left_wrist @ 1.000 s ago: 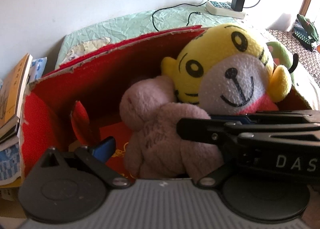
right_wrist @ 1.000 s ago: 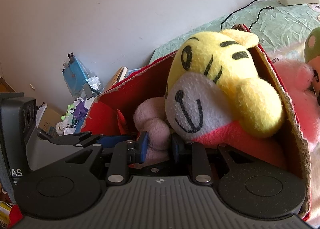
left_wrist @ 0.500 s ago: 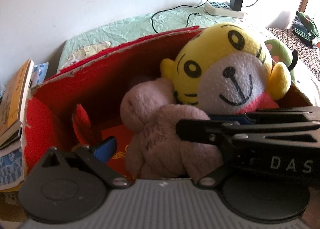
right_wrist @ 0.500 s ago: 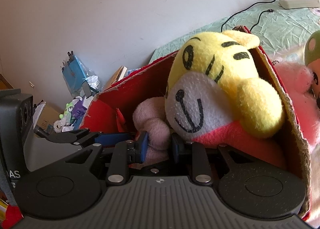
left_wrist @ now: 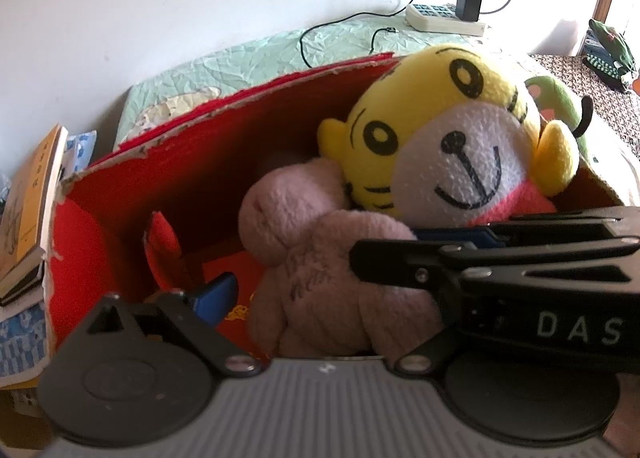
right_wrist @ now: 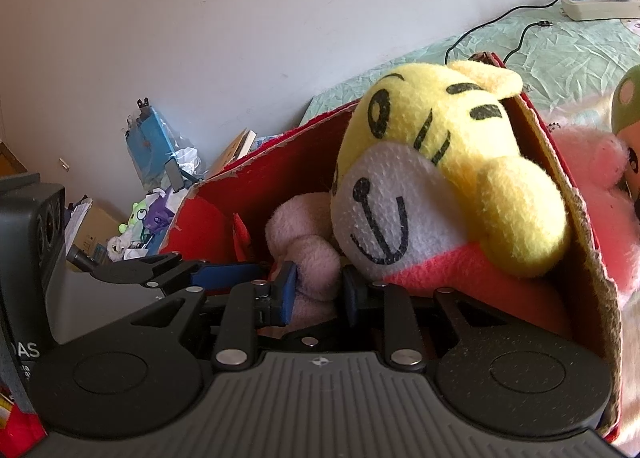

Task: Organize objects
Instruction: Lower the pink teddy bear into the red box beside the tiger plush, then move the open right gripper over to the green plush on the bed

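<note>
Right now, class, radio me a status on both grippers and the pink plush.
Right gripper shut on pink plush inside red box. Left gripper open around the plush. Yellow tiger plush pressed against it.

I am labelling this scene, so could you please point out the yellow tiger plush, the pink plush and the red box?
yellow tiger plush [left_wrist: 460,145], left wrist view, on its white muzzle.
pink plush [left_wrist: 320,270], left wrist view, on its body.
red box [right_wrist: 256,177], right wrist view, on its inner back wall.
</note>
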Action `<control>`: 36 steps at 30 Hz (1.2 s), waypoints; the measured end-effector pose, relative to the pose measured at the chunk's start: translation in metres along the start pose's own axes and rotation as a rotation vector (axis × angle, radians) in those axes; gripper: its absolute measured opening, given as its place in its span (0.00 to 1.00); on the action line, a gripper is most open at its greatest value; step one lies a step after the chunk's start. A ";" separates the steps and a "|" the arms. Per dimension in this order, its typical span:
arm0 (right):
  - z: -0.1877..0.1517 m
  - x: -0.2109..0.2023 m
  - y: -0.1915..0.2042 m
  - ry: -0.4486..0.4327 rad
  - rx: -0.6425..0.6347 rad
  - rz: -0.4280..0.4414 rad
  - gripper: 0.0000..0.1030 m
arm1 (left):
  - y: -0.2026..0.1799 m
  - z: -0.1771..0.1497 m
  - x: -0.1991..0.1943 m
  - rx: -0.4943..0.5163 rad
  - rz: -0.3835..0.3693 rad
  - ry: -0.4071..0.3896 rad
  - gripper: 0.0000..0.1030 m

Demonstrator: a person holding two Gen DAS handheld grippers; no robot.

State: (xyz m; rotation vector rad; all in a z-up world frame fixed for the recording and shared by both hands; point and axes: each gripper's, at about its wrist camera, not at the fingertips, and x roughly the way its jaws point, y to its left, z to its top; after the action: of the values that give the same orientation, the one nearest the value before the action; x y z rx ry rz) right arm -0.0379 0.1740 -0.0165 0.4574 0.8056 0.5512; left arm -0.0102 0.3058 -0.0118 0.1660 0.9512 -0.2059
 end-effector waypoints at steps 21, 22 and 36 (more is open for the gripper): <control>-0.004 -0.025 0.007 -0.081 -0.030 0.043 0.33 | -0.005 -0.003 -0.037 -0.025 0.083 -0.110 0.97; -0.005 -0.030 0.009 -0.091 -0.032 0.047 0.34 | -0.007 -0.004 -0.043 -0.026 0.088 -0.122 0.97; -0.019 -0.133 -0.021 -0.223 -0.024 -0.006 0.52 | -0.031 -0.031 -0.098 -0.099 0.144 -0.124 0.97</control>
State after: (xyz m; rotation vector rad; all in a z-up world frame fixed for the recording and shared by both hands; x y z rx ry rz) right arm -0.1226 0.0791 0.0320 0.4846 0.5864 0.4944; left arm -0.0976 0.2930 0.0493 0.1280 0.8202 -0.0361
